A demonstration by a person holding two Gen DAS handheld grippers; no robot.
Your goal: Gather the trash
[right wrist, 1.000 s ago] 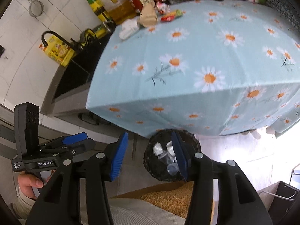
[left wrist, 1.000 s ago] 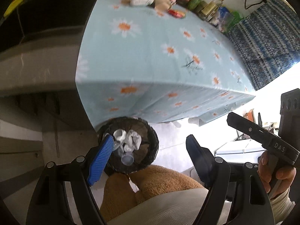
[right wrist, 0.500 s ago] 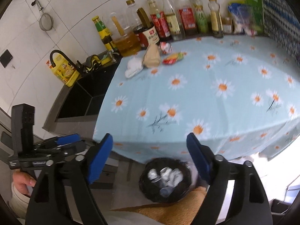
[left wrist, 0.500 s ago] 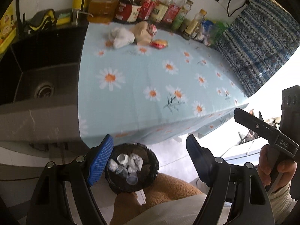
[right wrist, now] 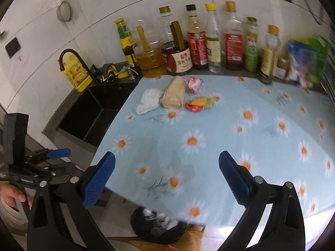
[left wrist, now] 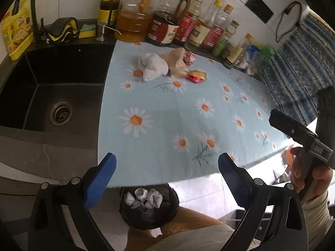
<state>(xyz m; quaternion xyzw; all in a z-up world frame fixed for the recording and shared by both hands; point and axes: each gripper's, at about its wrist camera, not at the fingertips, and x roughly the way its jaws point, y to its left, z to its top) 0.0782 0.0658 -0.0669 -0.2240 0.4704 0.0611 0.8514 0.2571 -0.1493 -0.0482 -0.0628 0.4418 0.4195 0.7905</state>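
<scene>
Trash lies at the far side of the daisy tablecloth (left wrist: 167, 104): a white crumpled wad (left wrist: 152, 67) (right wrist: 149, 100), a beige crumpled bag (left wrist: 177, 62) (right wrist: 173, 94), a red-and-white wrapper ball (left wrist: 189, 57) (right wrist: 195, 84) and a red-yellow snack wrapper (left wrist: 196, 76) (right wrist: 199, 104). A black bin (left wrist: 148, 207) (right wrist: 159, 226) holding crumpled white trash sits on the floor below the table's near edge. My left gripper (left wrist: 166, 179) and right gripper (right wrist: 166, 177) are both open and empty, above the near part of the table.
A black sink (left wrist: 52, 92) with a faucet (right wrist: 71, 58) lies left of the table. Several sauce and oil bottles (right wrist: 196, 46) line the back wall. A yellow box (left wrist: 16, 33) and sponge (left wrist: 88, 31) sit by the sink. A patterned blue cloth (left wrist: 297, 69) hangs at right.
Both grippers have risen from beside the bin and tilted up toward the table; the trash pile and bottles have come into fuller view. The right gripper's jaws have widened.
</scene>
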